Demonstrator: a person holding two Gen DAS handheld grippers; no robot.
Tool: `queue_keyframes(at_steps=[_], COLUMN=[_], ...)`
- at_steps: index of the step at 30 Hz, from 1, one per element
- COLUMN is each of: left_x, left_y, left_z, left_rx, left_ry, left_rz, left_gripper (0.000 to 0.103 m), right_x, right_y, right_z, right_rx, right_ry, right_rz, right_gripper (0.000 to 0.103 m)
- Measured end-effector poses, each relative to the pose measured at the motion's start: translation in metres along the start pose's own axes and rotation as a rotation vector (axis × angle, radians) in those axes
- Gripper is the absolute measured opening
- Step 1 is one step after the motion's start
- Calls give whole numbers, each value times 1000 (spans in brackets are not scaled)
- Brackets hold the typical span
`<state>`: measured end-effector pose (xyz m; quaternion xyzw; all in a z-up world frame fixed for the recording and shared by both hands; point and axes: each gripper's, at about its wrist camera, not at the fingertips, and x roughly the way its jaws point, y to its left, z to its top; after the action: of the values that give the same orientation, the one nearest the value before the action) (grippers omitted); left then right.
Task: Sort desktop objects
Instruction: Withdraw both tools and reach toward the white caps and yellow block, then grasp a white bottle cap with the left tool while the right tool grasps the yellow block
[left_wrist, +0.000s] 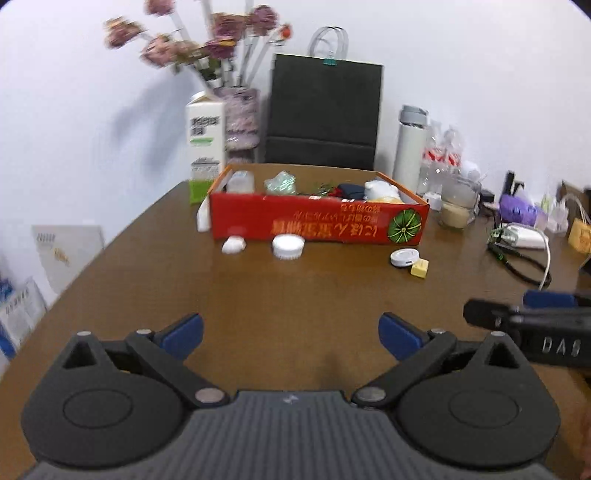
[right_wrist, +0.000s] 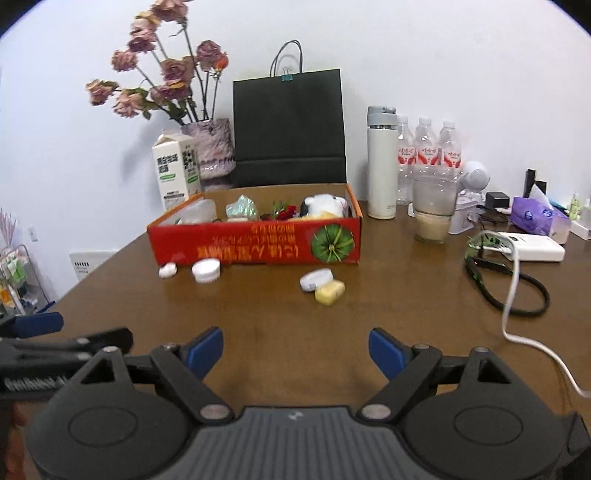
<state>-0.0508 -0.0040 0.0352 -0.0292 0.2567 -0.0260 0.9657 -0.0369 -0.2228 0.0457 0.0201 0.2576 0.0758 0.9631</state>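
Note:
A red cardboard box (left_wrist: 317, 223) (right_wrist: 255, 242) stands mid-table and holds several items, among them a white plush toy (right_wrist: 321, 205). In front of it lie a small white case (left_wrist: 233, 244) (right_wrist: 167, 270), a white round lid (left_wrist: 288, 246) (right_wrist: 207, 270), a white round disc (left_wrist: 404, 256) (right_wrist: 315, 278) and a yellow block (left_wrist: 420, 267) (right_wrist: 330, 292). My left gripper (left_wrist: 291, 334) is open and empty above the bare table, well short of these items. My right gripper (right_wrist: 295, 350) is open and empty too, at the same distance. Each gripper shows at the edge of the other's view.
Behind the box stand a milk carton (right_wrist: 177, 170), a vase of dried flowers (right_wrist: 210, 147), a black paper bag (right_wrist: 288, 129), a white thermos (right_wrist: 382, 166) and water bottles (right_wrist: 428, 147). A glass jar (right_wrist: 432, 210), power bank (right_wrist: 532, 247) and cables (right_wrist: 509, 288) crowd the right side.

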Motion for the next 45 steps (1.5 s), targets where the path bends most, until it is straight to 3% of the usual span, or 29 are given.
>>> queue_keyframes(at_steps=[3,8,15,23,27,31,34,39,40,41,45], left_x=[-11,-28,-26,16,53,99,143,201,207,213,227], left_y=[4,12,17,15,13,11,10,6,8,9,13], left_z=[-21,-36,-26,11,45,70,82,91,93,94,96], left_rx=[-16,17,-15,3,67,95,72,87,80,68,25], left_ry=[25,31,22,51,98,122,153,214,208,205,213], left_rz=[-12,51,-1,-77,-94,-159,-175,-113,-104,-101,-100], left_gripper=[103,103,103,94,94,94,86,80,78,71,42], right_x=[-10,-30,-28,7,44,97,133,164,167,169,167], right_y=[3,4,-4,-7,-10,-23,-34,-38,-37,-36,-35], right_z=[-20,-42,-37,-11,16,37,45,52,53,52,48], right_rx=[-16,-106,-78,-97,-113,-51,28,74,65,52,10], right_ry=[19,25,55,69,85,156,200,201,201,195,172], right_rz=[8,-10,8,25,25,43,22,-5,-4,-3,-17], right_gripper=[86,86,86,81,78,71,62,54,41,28,22])
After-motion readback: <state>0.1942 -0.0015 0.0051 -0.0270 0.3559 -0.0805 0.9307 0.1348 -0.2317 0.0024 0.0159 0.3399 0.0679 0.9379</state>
